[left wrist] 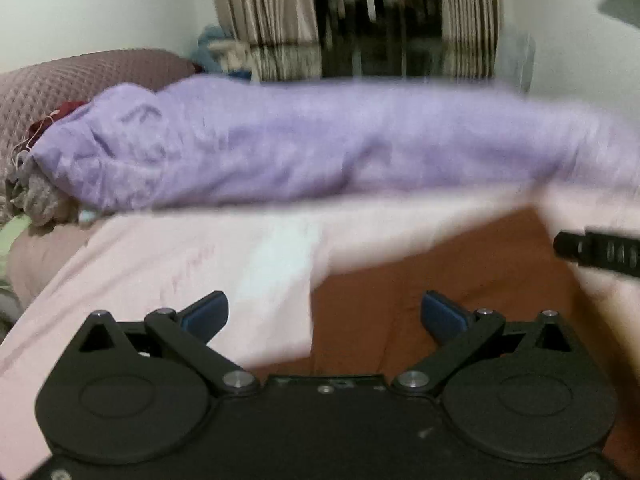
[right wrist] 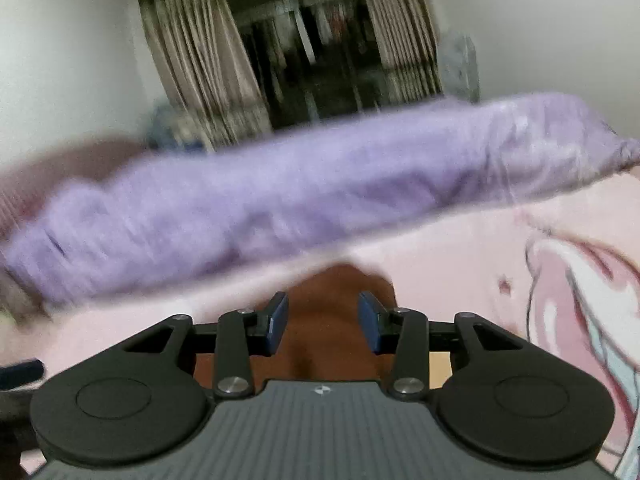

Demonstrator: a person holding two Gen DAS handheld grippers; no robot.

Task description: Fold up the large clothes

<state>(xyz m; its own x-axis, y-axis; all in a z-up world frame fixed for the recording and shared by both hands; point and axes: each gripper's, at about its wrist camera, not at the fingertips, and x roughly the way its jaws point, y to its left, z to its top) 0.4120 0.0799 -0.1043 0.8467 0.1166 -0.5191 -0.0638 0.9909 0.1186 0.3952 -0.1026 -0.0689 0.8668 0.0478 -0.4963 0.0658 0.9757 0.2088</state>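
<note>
Left tool (left wrist: 324, 316) jaws spread wide, nothing between them. Right tool (right wrist: 323, 322) jaws part open, gripping nothing; brown cloth (right wrist: 340, 320) lies beyond the gap. Brown cloth on pink sheet (left wrist: 160, 256) of bed. Purple garment (left wrist: 320, 140) folded into long band across bed, farther back. Quilted pillow (left wrist: 60, 84) at left, striped curtains (left wrist: 272, 20) behind, white walls. Motion blur heavy; garment ends and print on sheet hard to make out.
</note>
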